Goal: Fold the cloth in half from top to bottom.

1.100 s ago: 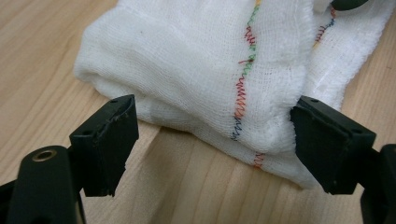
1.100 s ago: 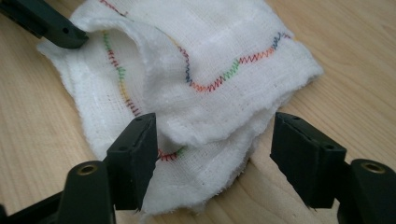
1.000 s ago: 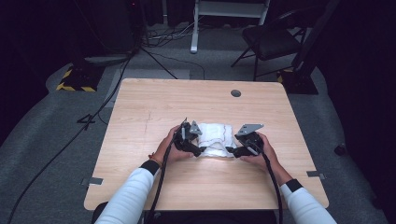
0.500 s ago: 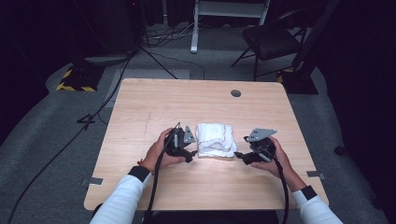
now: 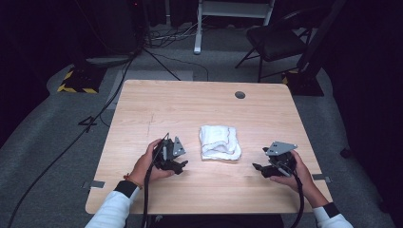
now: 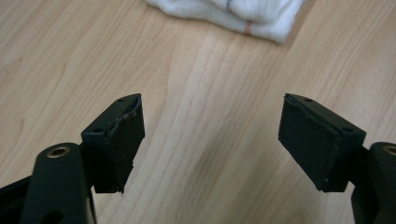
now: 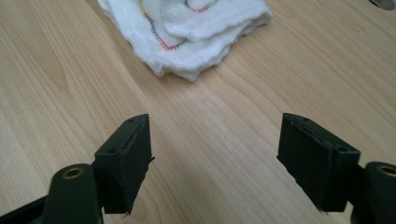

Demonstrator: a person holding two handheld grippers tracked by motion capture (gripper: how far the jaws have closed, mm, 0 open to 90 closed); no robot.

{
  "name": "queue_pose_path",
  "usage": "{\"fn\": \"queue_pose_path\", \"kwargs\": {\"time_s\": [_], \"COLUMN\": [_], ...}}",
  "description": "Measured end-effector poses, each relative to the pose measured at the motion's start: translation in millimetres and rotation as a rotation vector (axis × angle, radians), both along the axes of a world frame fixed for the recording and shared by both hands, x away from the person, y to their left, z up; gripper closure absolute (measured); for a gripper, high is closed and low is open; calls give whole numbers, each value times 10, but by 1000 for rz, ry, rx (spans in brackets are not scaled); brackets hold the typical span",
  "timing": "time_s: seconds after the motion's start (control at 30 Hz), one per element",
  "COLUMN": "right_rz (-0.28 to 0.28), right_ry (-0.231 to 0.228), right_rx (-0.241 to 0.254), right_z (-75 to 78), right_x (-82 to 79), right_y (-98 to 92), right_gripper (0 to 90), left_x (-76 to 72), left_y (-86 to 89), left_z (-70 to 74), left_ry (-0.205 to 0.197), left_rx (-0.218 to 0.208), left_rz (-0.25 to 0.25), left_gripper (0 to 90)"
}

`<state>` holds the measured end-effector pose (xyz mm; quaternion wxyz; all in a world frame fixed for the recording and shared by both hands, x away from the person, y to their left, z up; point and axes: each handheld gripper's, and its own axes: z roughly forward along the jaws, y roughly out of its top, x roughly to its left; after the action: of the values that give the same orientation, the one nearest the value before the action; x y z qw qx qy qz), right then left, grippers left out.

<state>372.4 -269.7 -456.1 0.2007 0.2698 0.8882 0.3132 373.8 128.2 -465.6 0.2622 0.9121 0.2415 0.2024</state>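
A folded white towel (image 5: 218,142) with coloured stitching lies in the middle of the wooden table (image 5: 190,102). My left gripper (image 5: 183,164) rests in a hand to the towel's left, jaws open and empty, pointing toward it. My right gripper (image 5: 257,167) sits in the other hand to the towel's right, also open; its jaws have just been closing a little with nothing between them. In the left gripper view the towel (image 6: 233,14) lies ahead of the gripper (image 6: 212,135). In the right gripper view the towel (image 7: 187,32) lies well beyond the gripper (image 7: 215,144).
A round cable hole (image 5: 240,95) sits near the table's far edge. Beyond the table stand a dark chair (image 5: 278,40), a white stand leg (image 5: 197,26) and cables on the grey floor. A yellow-black striped base (image 5: 76,81) lies at the far left.
Both grippers have let go of the towel and drawn apart, the left one leftward and the right one rightward. The towel now lies free between them.
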Motion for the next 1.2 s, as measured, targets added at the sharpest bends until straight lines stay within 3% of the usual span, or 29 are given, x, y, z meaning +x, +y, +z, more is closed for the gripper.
{"fn": "queue_pose_path", "kwargs": {"time_s": [0.17,0.43,0.53,0.7,0.8,1.0,1.03,1.07,1.1,1.13,1.2], "right_rz": [-26,-46,-82,-117,-152,-197,-220,-220,-244,-244,-253], "right_ry": [17,34,46,47,67,71,87,87,84,84,72], "right_rx": [8,35,31,64,77,116,160,160,181,181,187], "right_z": [-59,-155,-216,-264,-327,-395,-425,-425,-440,-440,-454], "right_x": [-62,-148,-175,-209,-251,-310,-314,-314,-319,-319,-330], "right_y": [-170,-400,-520,-657,-783,-963,-1057,-1057,-1136,-1136,-1141], "right_gripper": [263,250,247,250,248,250,246,246,252,252,234], "left_x": [-62,-185,-240,-283,-307,-289,-290,-290,-296,-296,-297], "left_y": [144,336,453,547,634,783,845,845,903,903,970], "left_z": [-57,-104,-132,-178,-197,-218,-234,-234,-260,-260,-286], "left_ry": [20,7,6,11,13,47,59,59,77,77,99], "left_rx": [7,8,-17,-33,-22,-58,-74,-74,-109,-109,-149], "left_rz": [17,22,33,49,58,85,97,97,103,103,112], "left_gripper": [207,199,196,192,184,187,187,190,191,190,189]}}
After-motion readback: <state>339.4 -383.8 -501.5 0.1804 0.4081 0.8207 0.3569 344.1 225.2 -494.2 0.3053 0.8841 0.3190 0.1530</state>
